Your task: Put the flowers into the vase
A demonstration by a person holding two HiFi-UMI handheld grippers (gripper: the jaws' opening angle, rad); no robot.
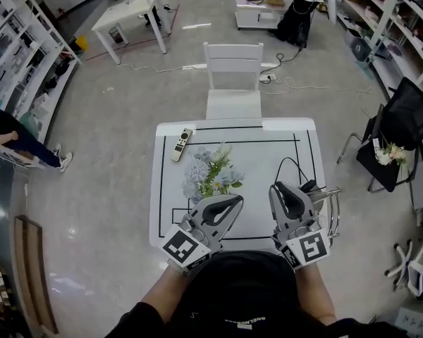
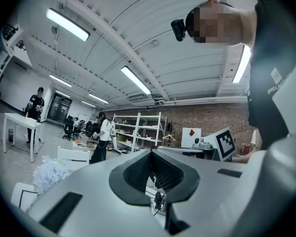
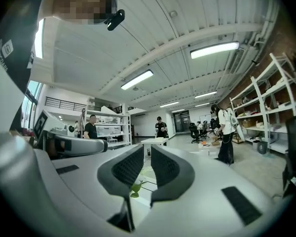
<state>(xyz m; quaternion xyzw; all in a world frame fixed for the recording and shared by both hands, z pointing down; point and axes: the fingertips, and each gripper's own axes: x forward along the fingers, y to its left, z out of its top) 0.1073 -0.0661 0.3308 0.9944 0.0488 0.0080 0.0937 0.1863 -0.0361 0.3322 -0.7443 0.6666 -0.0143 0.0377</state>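
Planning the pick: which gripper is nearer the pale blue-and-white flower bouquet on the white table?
Left. The left gripper is just on the near side of the flower bouquet; the right gripper is farther off to its right.

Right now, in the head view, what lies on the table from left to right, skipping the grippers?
remote → flowers → black cable → metal wire frame at the table's right edge
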